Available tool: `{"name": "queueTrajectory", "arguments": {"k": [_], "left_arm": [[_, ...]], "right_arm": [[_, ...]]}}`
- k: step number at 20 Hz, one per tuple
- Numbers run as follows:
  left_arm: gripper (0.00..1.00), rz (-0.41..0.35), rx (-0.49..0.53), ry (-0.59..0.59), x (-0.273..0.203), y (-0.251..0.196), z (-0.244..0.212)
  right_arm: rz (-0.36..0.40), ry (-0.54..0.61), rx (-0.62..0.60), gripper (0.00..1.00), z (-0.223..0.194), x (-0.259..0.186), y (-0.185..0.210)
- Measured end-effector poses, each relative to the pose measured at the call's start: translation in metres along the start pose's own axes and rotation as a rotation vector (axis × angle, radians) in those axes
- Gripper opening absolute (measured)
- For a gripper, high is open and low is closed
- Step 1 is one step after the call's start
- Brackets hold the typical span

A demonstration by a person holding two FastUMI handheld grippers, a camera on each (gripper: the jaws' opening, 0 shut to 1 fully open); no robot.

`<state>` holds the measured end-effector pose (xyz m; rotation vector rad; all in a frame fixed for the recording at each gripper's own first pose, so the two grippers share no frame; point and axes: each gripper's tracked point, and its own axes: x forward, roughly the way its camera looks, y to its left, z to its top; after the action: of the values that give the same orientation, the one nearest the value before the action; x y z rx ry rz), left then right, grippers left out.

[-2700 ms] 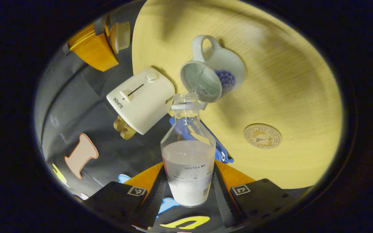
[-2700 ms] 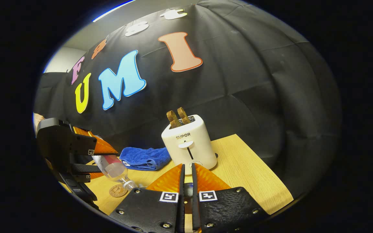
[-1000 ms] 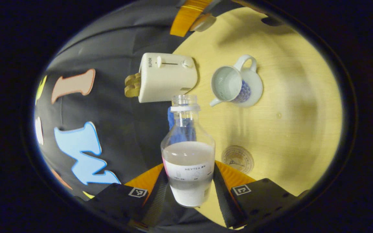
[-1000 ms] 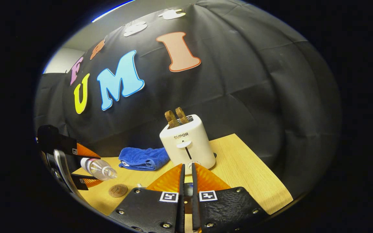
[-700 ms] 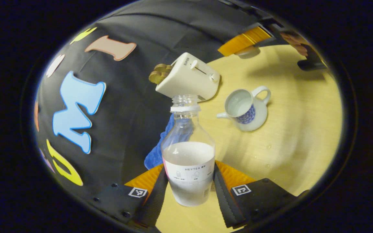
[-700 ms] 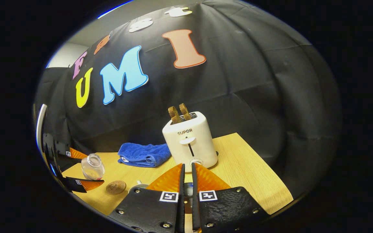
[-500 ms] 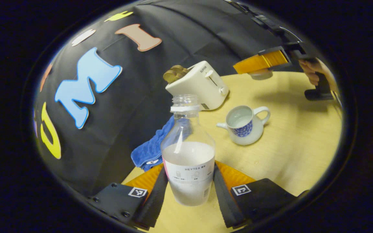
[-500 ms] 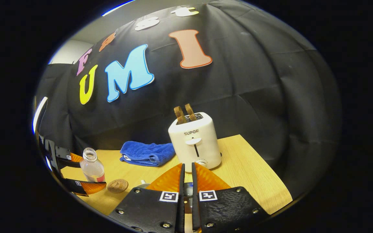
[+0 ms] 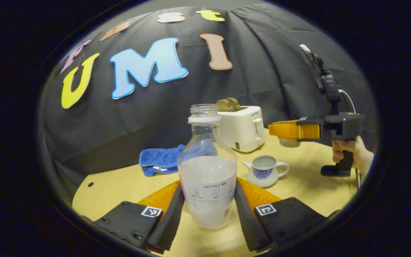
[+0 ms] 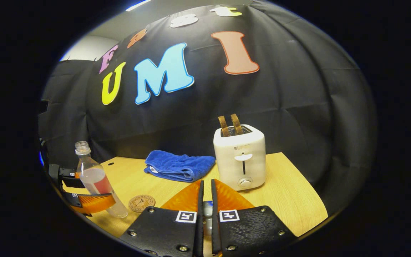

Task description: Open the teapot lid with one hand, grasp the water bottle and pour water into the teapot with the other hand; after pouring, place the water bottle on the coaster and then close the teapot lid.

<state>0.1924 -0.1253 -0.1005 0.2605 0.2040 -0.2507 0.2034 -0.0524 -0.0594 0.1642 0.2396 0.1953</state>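
An uncapped clear water bottle [image 9: 207,171], partly full, stands upright between the fingers of my left gripper [image 9: 208,185], which is shut on its lower body. In the right gripper view the bottle [image 10: 95,178] and the left gripper [image 10: 84,201] sit just left of the round cork coaster [image 10: 141,203]; whether the bottle's base touches the table I cannot tell. The white teapot [image 9: 265,170] with a blue pattern stands open, water inside. My right gripper [image 9: 273,129] hovers above and right of it, shut on the lid [image 9: 289,142]. The lid [image 10: 207,208] peeks between my right gripper [image 10: 206,184] fingers.
A white toaster [image 10: 239,157] with two toast slices stands at the back of the wooden table [image 10: 291,200]. A folded blue towel [image 10: 178,166] lies left of it. A hand [image 9: 348,153] holds the right gripper's handle at the right of the table.
The bottle has swung from a tilted pour over the teapot to upright and has moved away from it, down beside the coaster. The right gripper still holds the lid aloft.
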Motion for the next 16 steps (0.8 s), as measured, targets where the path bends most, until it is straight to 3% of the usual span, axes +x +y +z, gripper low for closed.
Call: {"name": "queueTrajectory", "arguments": {"k": [3,16], "left_arm": [[0.86,0.023,-0.08,-0.043,0.0,-0.002,-0.002],[0.86,0.048,-0.161,-0.097,-0.013,-0.005,-0.013]], "right_arm": [[0.018,0.004,0.013,0.09,0.002,0.004,0.012],[0.052,0.029,0.055,0.09,-0.017,0.029,0.039]]}}
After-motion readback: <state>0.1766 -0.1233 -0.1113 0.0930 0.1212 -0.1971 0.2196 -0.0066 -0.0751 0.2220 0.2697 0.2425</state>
